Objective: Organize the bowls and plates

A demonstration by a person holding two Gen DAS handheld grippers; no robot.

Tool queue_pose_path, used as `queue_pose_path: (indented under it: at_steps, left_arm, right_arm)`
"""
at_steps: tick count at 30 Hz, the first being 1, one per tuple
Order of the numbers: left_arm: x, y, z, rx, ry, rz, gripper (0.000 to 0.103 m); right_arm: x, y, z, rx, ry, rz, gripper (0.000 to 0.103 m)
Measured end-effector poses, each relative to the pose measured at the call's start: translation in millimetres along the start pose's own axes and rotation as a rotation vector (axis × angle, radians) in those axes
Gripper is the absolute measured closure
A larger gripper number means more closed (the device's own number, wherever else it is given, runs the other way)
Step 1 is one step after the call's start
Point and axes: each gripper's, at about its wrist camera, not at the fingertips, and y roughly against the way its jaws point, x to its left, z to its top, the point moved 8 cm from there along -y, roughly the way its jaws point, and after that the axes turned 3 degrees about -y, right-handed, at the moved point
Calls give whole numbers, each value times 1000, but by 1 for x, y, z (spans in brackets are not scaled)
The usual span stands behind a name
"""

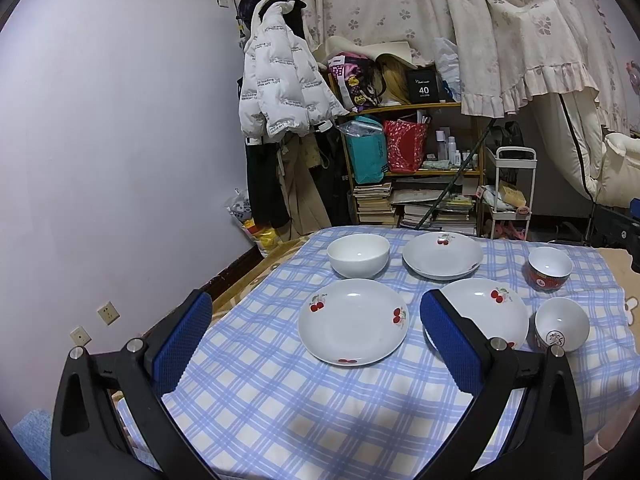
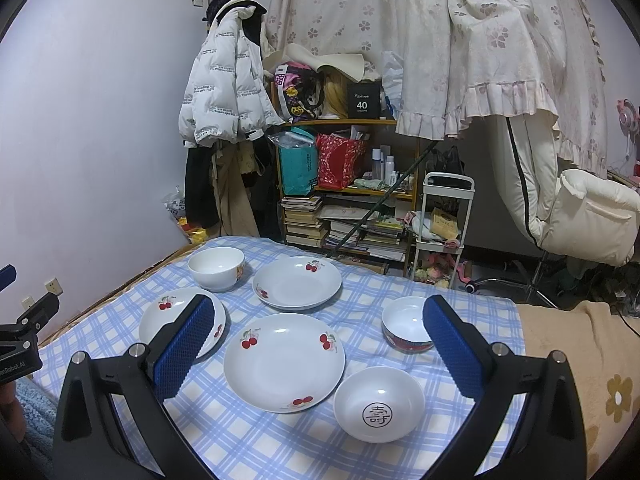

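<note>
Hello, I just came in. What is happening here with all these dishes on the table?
A person holds two claws above a table with a blue checked cloth, and both are open and empty. The left claw points toward a cherry plate; the right claw hovers over another cherry plate. Three plates and three bowls lie apart, including a plain white bowl, a red-sided bowl and a bowl with a black character. Nothing is stacked yet.
</note>
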Motion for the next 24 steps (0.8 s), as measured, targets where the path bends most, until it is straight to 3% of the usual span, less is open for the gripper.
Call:
queue_pose_path:
  at_steps: [24]
  left_arm:
    - [0,0,0,1,-3,2,1]
  right_arm:
    - [0,0,0,0,-2,-1,0]
